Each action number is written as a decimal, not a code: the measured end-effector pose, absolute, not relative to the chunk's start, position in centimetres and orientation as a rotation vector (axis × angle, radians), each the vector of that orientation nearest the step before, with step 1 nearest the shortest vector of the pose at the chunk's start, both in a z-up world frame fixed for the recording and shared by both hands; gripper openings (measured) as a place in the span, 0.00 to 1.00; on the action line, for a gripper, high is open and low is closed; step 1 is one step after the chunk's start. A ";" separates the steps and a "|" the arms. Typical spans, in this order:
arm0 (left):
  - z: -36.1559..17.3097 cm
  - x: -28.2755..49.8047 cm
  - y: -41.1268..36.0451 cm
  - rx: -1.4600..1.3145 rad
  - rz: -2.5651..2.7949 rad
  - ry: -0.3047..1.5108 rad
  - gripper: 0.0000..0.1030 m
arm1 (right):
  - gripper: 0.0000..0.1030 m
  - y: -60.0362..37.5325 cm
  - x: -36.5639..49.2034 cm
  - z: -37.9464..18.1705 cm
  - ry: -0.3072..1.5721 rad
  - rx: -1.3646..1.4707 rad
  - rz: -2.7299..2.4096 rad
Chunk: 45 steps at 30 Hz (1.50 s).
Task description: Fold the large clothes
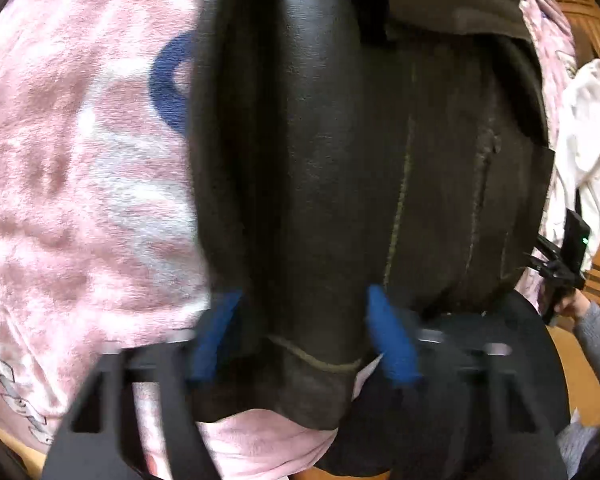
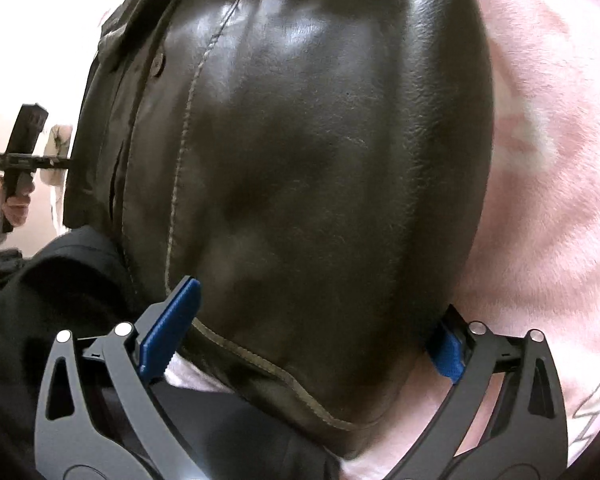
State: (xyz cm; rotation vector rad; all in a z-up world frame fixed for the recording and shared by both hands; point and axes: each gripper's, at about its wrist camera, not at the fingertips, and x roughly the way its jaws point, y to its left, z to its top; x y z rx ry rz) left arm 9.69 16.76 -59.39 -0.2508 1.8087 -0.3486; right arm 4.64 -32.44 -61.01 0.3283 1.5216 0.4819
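1. Covering the work surface, a pink fleece blanket [image 1: 80, 184] with white patches and a dark blue ring motif carries everything else; no tabletop shows beneath it
2. Lying on the blanket, the dark leather jacket [image 2: 308, 184] fills both views; in the left wrist view one part is rolled into a thick lengthwise fold, with pale seam stitching, a button and the hem edge visible. Judged from this, folding is under way but unfinished: the bundle is bulky and uneven, and further folds and flattening seem left to do
3. A white garment [image 1: 588, 136] lies heaped at the far edge, apparently unfolded
4. Right gripper [image 2: 312, 344]: jaws wide apart, straddling the jacket's hem end, blue pads [image 2: 172, 328] beside the leather and not pressing it
5. Left gripper [image 1: 304, 336]: jaws partly closed around the rolled fold near the hem; motion blur leaves it unclear whether the pads press
6. No brand, label or legible writing appears; only faint line drawings on the blanket edge
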 end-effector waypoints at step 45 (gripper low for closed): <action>-49.3 61.6 11.3 -0.240 -0.275 1.477 0.11 | 0.12 -45.4 58.1 -54.5 1.225 1.037 0.303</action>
